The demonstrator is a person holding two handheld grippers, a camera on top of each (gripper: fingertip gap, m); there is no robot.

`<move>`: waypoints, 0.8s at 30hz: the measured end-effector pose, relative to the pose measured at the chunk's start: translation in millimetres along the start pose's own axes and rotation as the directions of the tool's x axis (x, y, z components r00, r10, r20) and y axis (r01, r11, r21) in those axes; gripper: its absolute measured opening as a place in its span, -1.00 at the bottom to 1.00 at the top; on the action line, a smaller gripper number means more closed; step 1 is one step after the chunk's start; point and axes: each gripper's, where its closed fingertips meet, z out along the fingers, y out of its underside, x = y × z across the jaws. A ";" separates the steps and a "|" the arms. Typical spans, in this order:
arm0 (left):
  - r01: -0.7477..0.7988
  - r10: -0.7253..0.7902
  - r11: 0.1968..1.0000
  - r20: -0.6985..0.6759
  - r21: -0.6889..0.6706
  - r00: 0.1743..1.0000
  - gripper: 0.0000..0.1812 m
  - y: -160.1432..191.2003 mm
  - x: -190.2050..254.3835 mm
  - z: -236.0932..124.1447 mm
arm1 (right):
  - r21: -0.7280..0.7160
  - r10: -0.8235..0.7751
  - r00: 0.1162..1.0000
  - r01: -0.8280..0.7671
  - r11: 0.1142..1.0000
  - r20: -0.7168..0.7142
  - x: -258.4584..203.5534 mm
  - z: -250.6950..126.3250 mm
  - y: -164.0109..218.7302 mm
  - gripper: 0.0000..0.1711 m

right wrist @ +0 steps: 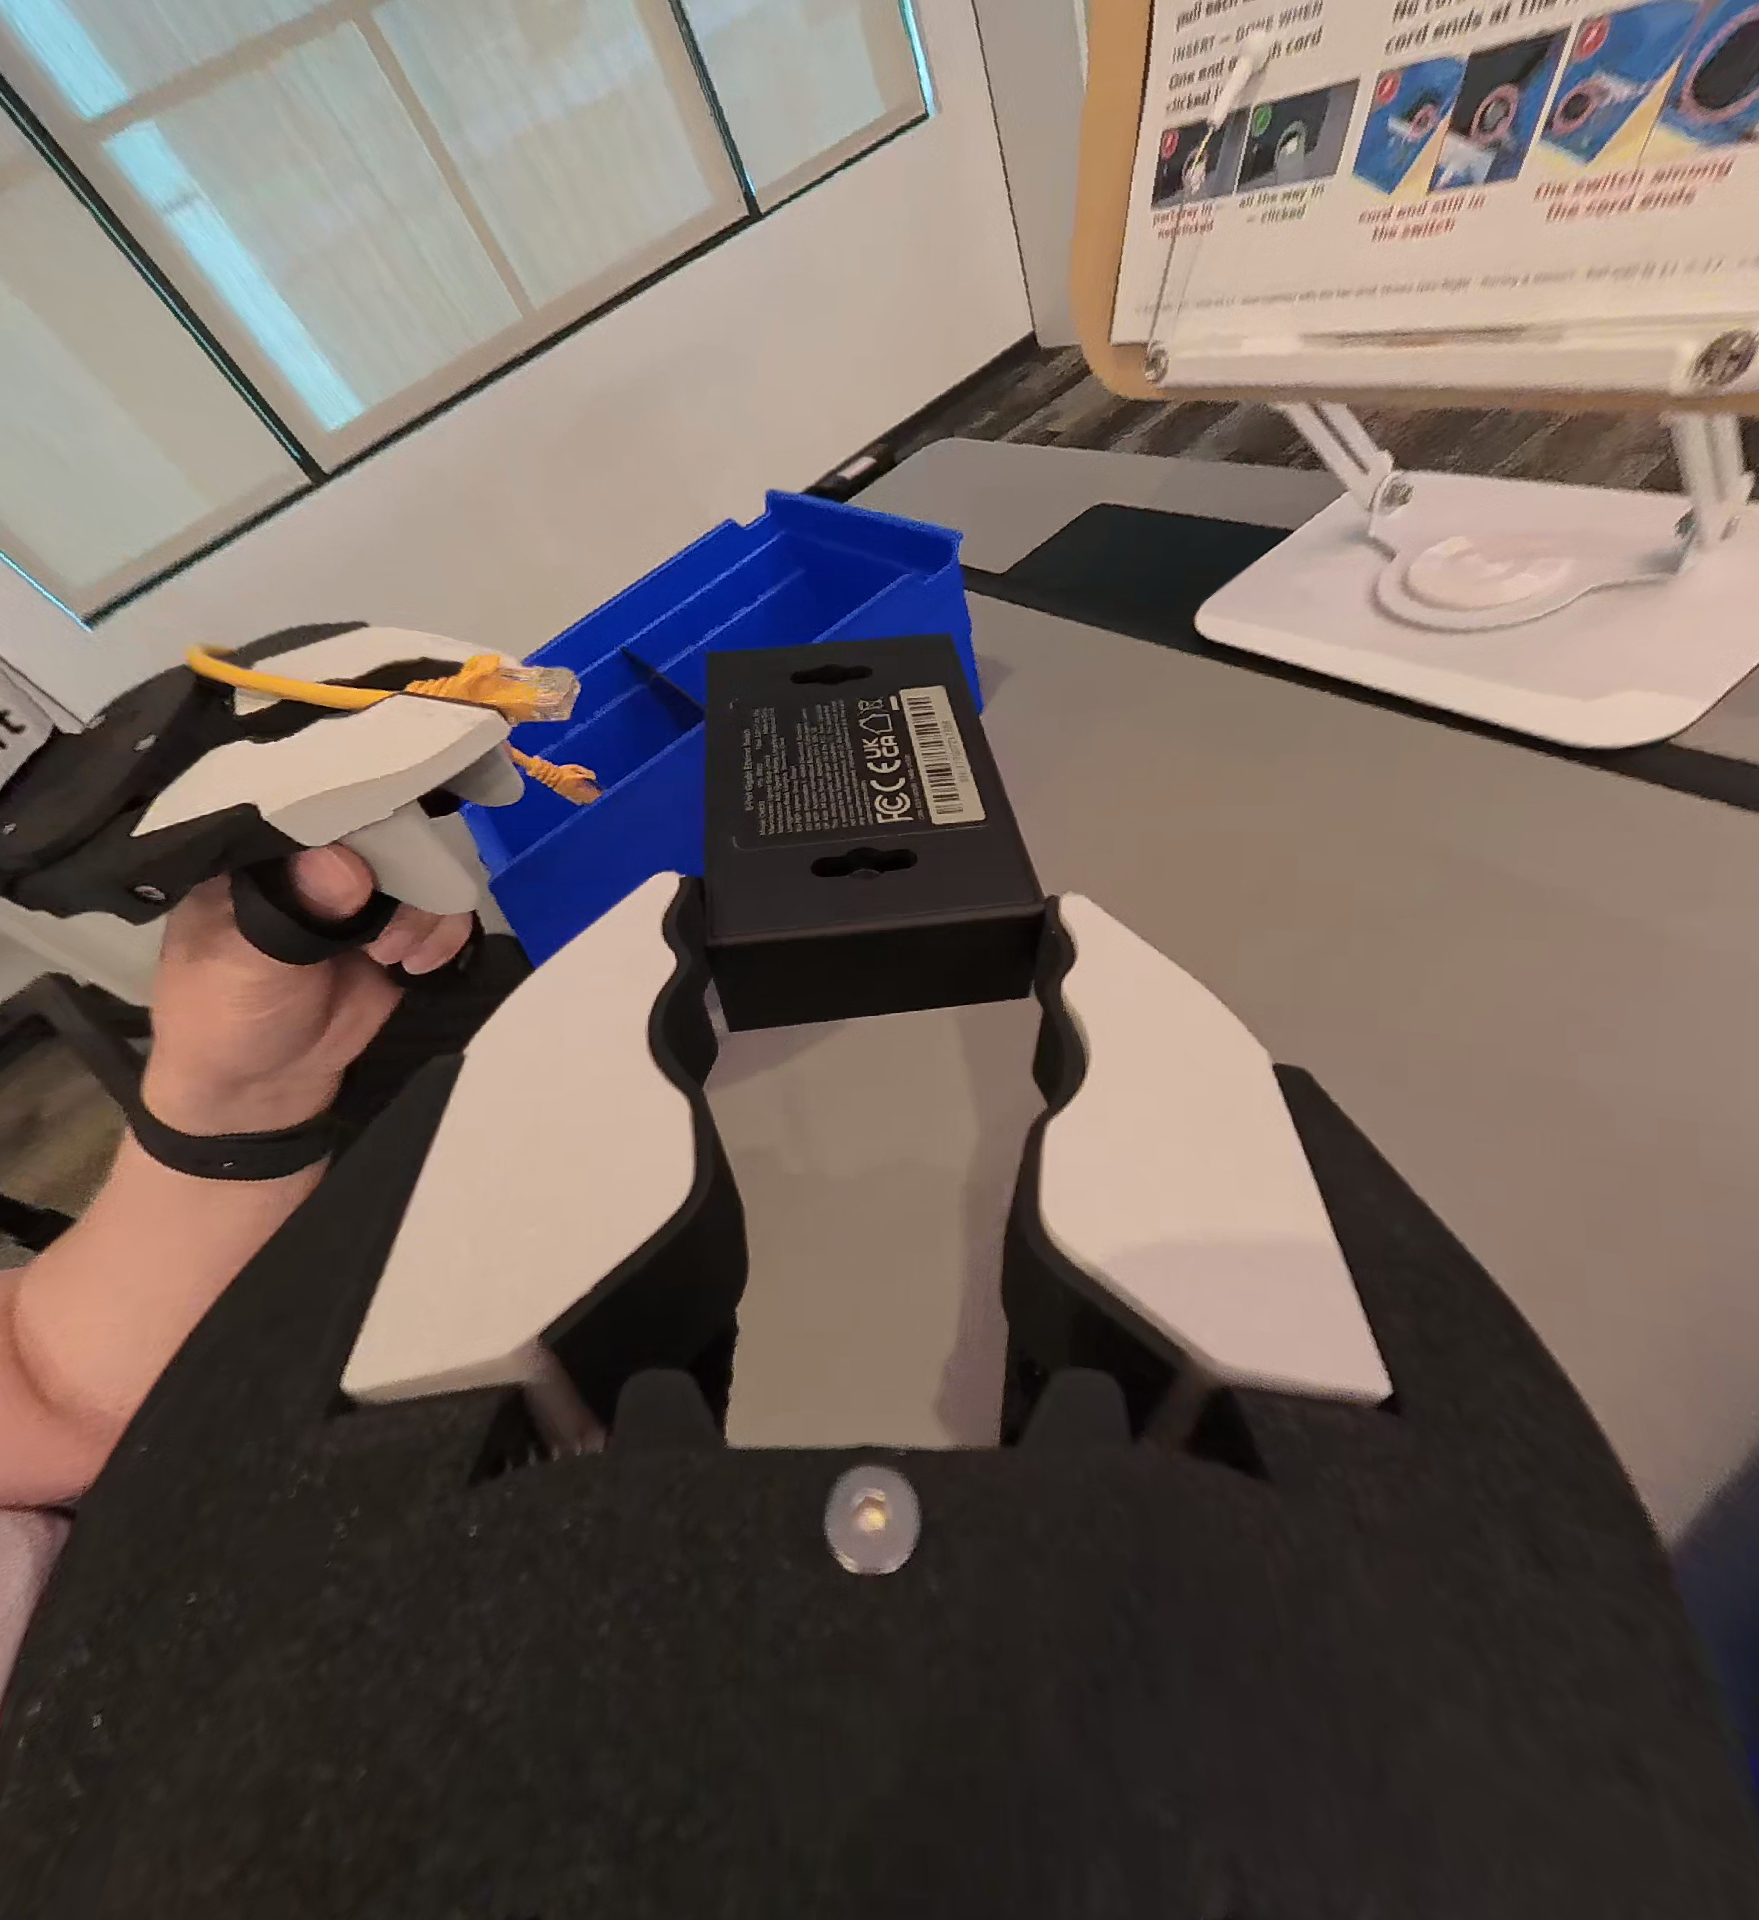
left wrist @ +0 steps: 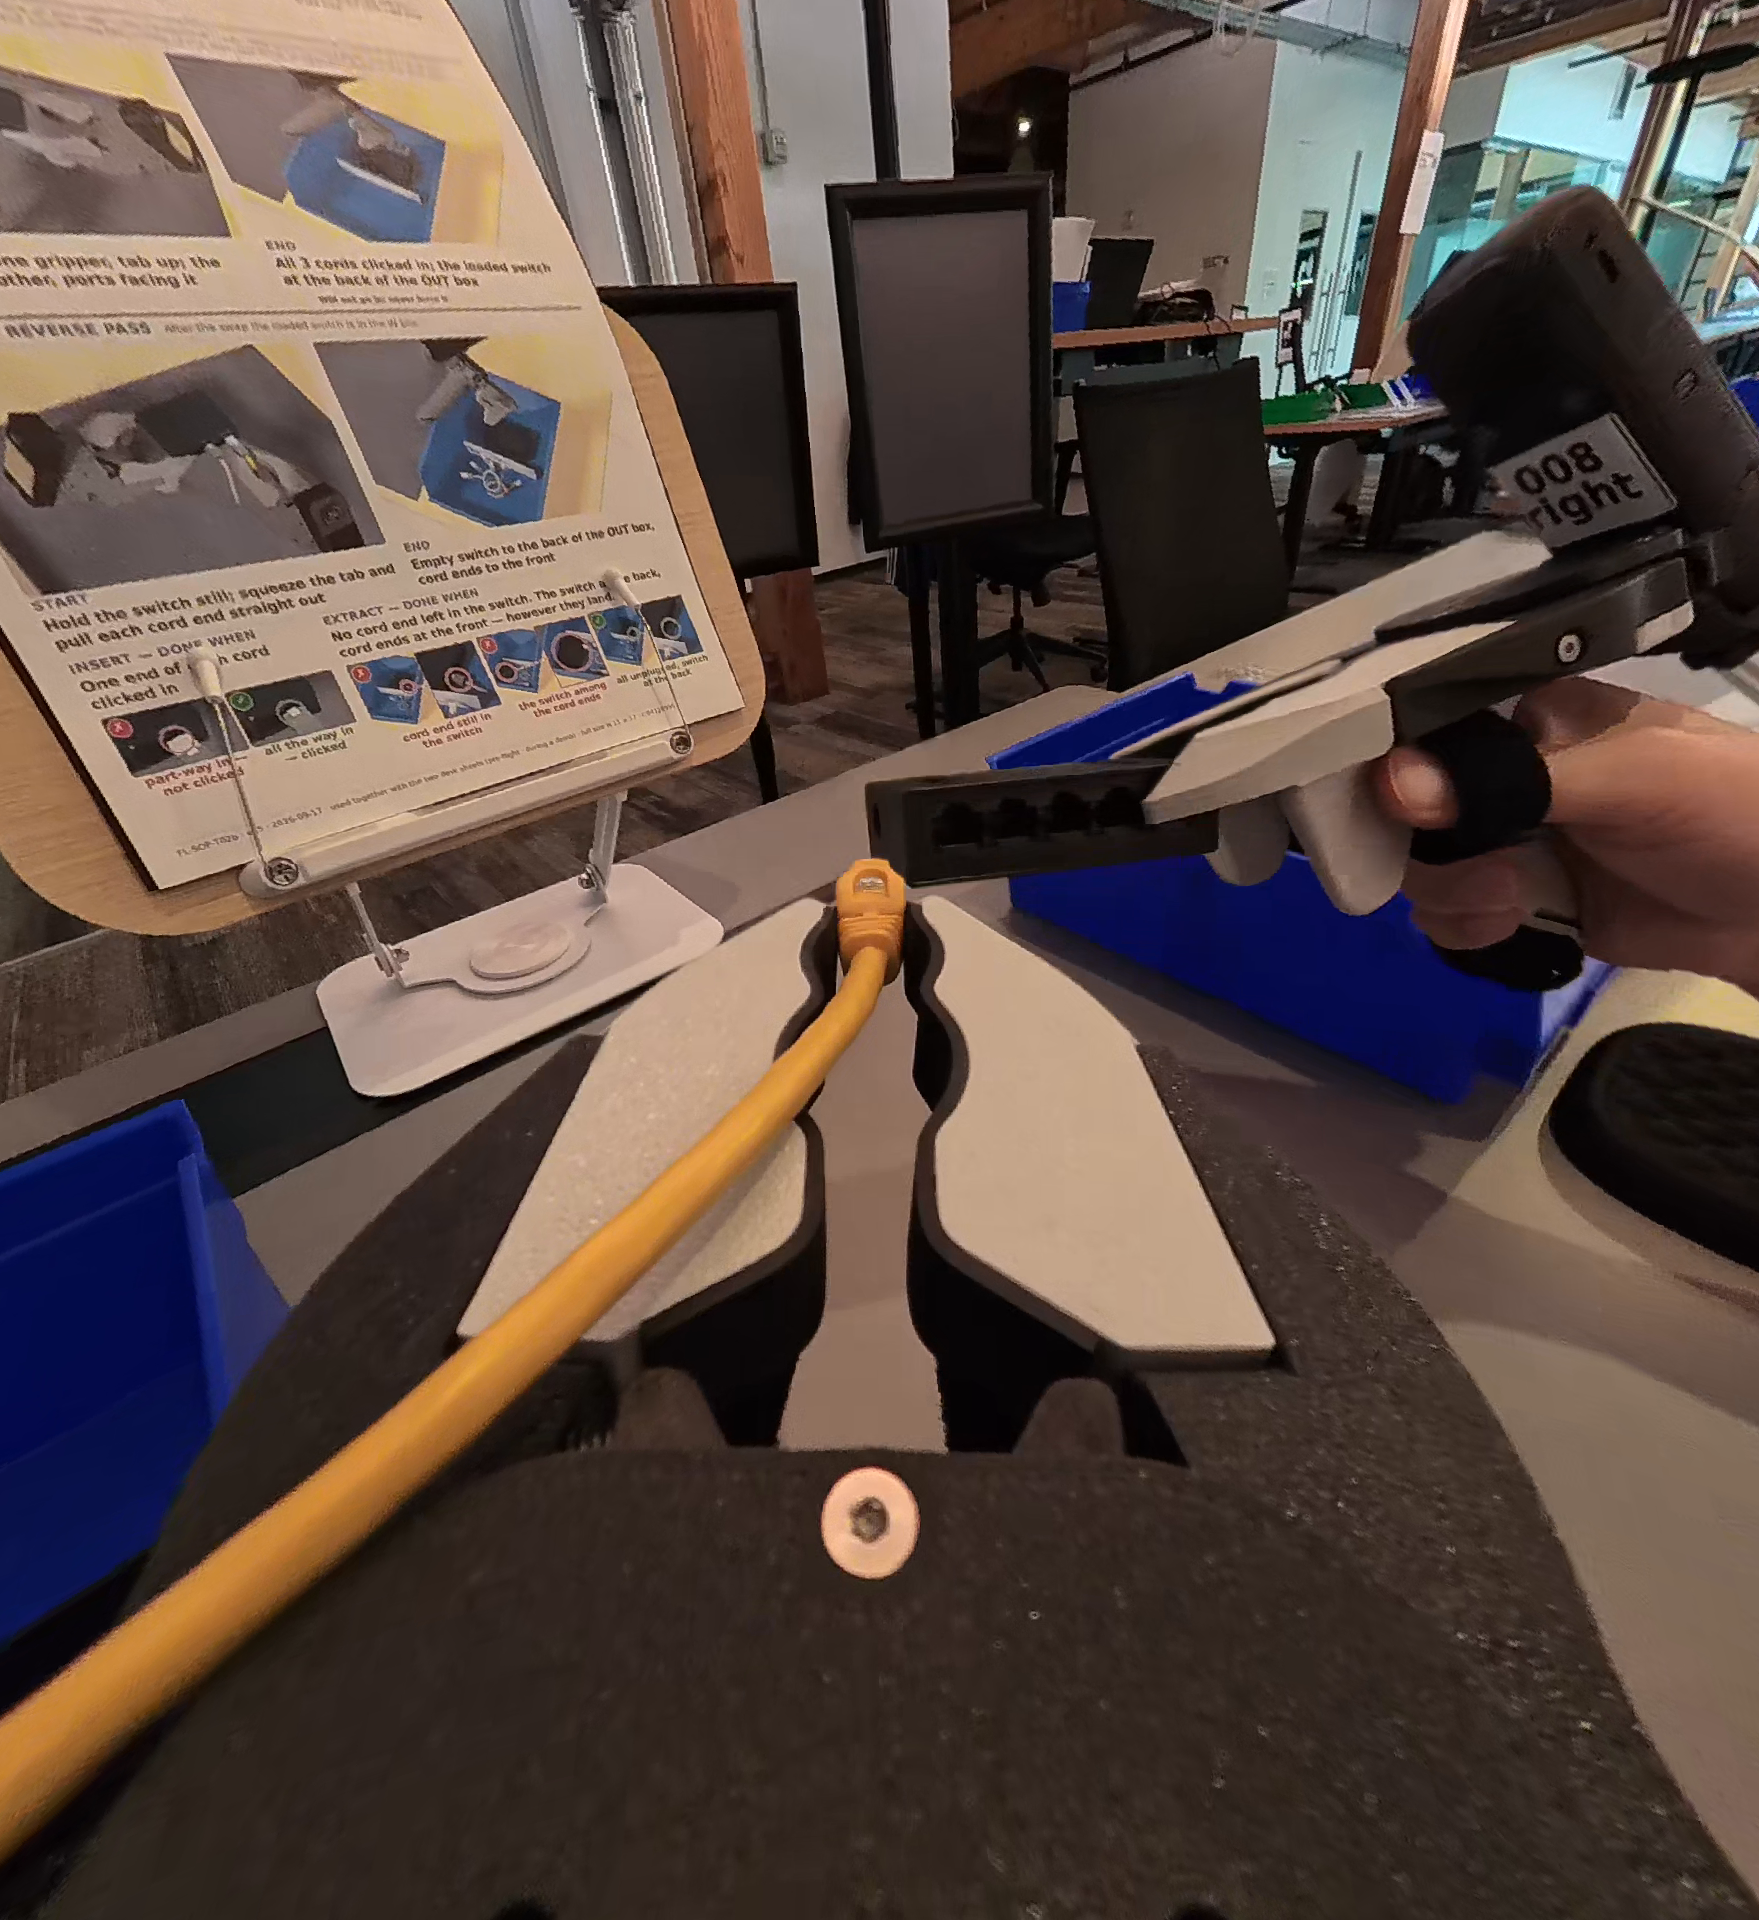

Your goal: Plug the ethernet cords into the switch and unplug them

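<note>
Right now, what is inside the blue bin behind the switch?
In the right wrist view, the blue bin shows a dark divider and one orange cord end. The switch and left gripper cover the rest.

The yellow ethernet cord (left wrist: pixel 646 1195) ends in a clear plug with a yellow boot (left wrist: pixel 870 909), pinched at the boot between the left gripper's (left wrist: pixel 870 914) fingertips, the plug poking out past them. A 2nd yellow plug end (right wrist: pixel 568 779) hangs over a blue bin (right wrist: pixel 750 665). The switch (right wrist: pixel 854 821) is a flat black box, its labelled underside up, clamped at 1 end by the right gripper (right wrist: pixel 864 935). Its row of ports (left wrist: pixel 1036 821) faces the plug, just apart from it and all empty.
</note>
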 end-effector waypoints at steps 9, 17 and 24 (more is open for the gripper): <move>0.037 -0.038 0.998 0.032 0.059 0.999 -0.87 -18.2 -10.9 4.0 | 0.001 -0.123 0.992 0.123 0.992 -0.033 6.6 -2.5 -40.8 -0.31; -0.019 0.013 0.996 0.066 0.090 0.998 -0.87 -56.1 -12.8 23.1 | 0.042 -0.171 0.985 0.171 0.984 -0.017 24.1 -2.7 -61.8 -0.31; -0.027 0.019 0.989 0.056 0.146 0.998 -0.87 -76.8 -11.3 50.5 | 0.078 -0.194 0.980 0.197 0.977 -0.046 32.5 -17.9 -69.9 -0.31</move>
